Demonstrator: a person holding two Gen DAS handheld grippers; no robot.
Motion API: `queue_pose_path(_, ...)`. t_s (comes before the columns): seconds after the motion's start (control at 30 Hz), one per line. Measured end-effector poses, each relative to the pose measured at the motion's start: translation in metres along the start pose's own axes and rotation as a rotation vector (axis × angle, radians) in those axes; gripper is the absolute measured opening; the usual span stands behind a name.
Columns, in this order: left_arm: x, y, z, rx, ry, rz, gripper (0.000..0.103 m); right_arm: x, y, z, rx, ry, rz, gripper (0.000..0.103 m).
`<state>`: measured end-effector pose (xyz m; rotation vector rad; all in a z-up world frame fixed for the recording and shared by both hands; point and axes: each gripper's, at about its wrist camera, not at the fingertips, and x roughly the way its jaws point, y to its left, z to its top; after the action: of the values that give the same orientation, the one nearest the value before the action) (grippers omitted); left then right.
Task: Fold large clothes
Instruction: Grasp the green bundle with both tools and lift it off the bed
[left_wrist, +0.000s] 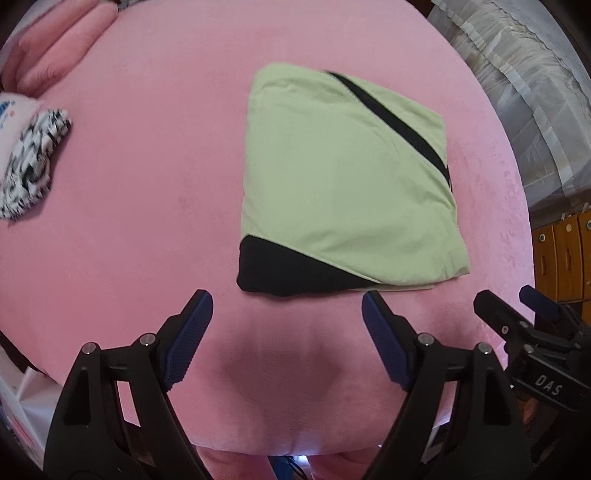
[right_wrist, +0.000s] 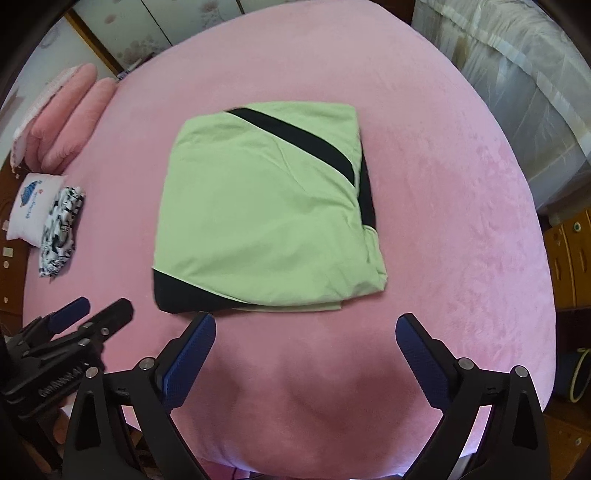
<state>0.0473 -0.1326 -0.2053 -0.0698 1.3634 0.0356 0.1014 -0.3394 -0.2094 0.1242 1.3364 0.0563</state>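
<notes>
- Our left gripper (left_wrist: 287, 308) hangs over the near part of the bed with its two blue-padded fingers (left_wrist: 192, 332) spread wide and nothing between them.
- Our right gripper (right_wrist: 306, 330) is likewise wide open and holds nothing; its blue pads (right_wrist: 417, 354) frame only pink cloth.
- We see each gripper from the other's camera: the right one at the lower right edge of the left view, the left one at the lower left edge of the right view, so the two sit side by side.
- Just beyond both sets of fingertips lies the folded garment (left_wrist: 343, 184), pale green with a black corner at its near left and a black diagonal stripe toward its far right. It rests flat as a roughly square bundle, apart from both grippers.
- It sits on the pink bedspread (left_wrist: 147, 184), about mid-bed.
- Well to the left we see a black-and-white patterned cloth (right_wrist: 61, 232) beside a small white pillow (right_wrist: 31, 210), with pink pillows (right_wrist: 70, 122) farther back.
- Pale curtains (right_wrist: 517, 92) hang to the right.
</notes>
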Motion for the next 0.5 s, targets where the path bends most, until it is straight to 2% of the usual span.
queue_pose_path(0.13, 0.037, 0.021, 0.009, -0.103, 0.080, -0.078, 0.080, 0.038, -0.023, 0.008, 0.006, 0.046, 0.019, 0.099)
queue_pose_path(0.2, 0.056, 0.030, 0.016, -0.151, 0.121, -0.105, 0.080, 0.058, -0.041, 0.019, 0.039, 0.077, 0.063, 0.099)
queue_pose_path(0.23, 0.066, 0.037, 0.023, -0.169, 0.125, -0.147, 0.080, 0.069, -0.052, 0.027, 0.064, 0.092, 0.096, 0.099)
queue_pose_path(0.33, 0.088, 0.052, 0.045, -0.186, 0.116, -0.285, 0.080, 0.099, -0.084, 0.052, 0.142, 0.087, 0.268, 0.099)
queue_pose_path(0.37, 0.094, 0.056, 0.052, -0.188, 0.112, -0.319, 0.080, 0.111, -0.093, 0.061, 0.175, 0.118, 0.314, 0.098)
queue_pose_path(0.43, 0.107, 0.065, 0.068, -0.186, 0.121, -0.380, 0.080, 0.133, -0.109, 0.079, 0.241, 0.180, 0.403, 0.098)
queue_pose_path(0.5, 0.121, 0.071, 0.087, -0.155, 0.143, -0.407, 0.080, 0.150, -0.118, 0.097, 0.267, 0.194, 0.455, 0.096)
